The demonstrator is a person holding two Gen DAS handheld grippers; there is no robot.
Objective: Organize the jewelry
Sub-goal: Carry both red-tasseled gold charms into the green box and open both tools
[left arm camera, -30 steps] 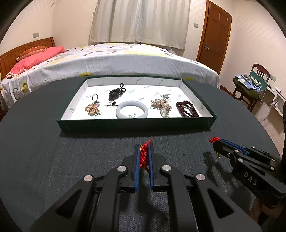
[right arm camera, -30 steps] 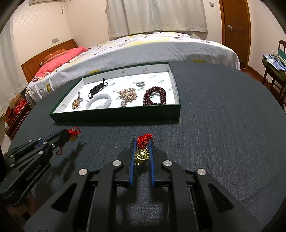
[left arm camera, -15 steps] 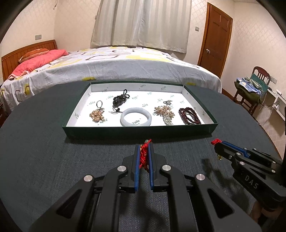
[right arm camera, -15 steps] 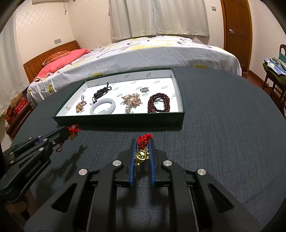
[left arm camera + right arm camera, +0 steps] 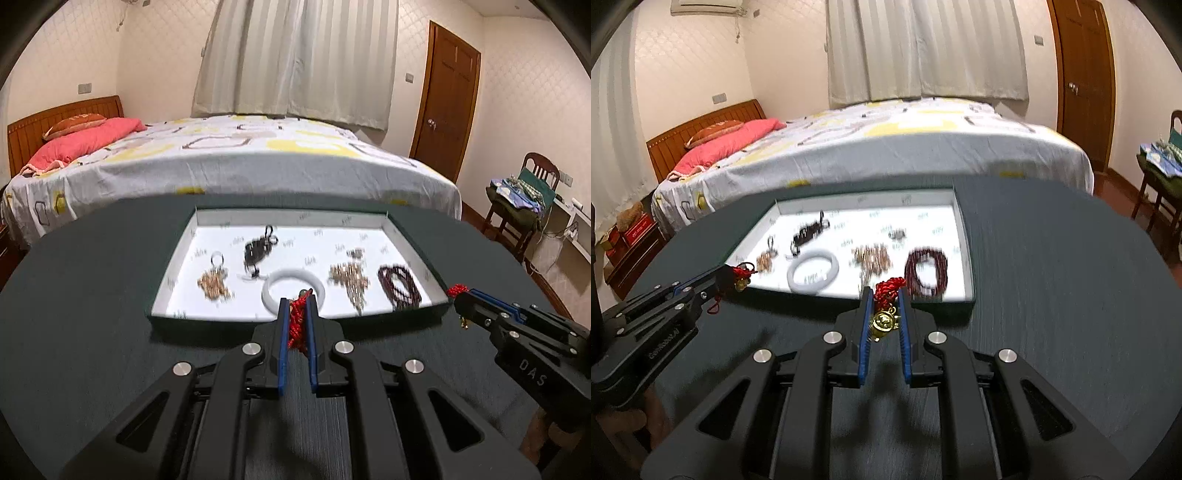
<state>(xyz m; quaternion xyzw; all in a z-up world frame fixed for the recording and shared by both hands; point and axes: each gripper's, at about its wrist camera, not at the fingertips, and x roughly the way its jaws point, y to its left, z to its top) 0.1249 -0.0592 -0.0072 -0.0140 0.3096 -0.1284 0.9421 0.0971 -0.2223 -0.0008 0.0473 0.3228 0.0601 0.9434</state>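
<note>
Both fingers [image 5: 281, 325] pinch red cord [image 5: 297, 325] between them.

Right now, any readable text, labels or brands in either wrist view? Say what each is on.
"DAS": white letters on the body of the right hand-held gripper, seen in the left wrist view.
White lettering on the body of the left hand-held gripper, seen in the right wrist view: too blurred to read.
Small repeated printed marks on the white lining of the tray: too small and blurred to read.
Red box by the bed: print unreadable.
</note>
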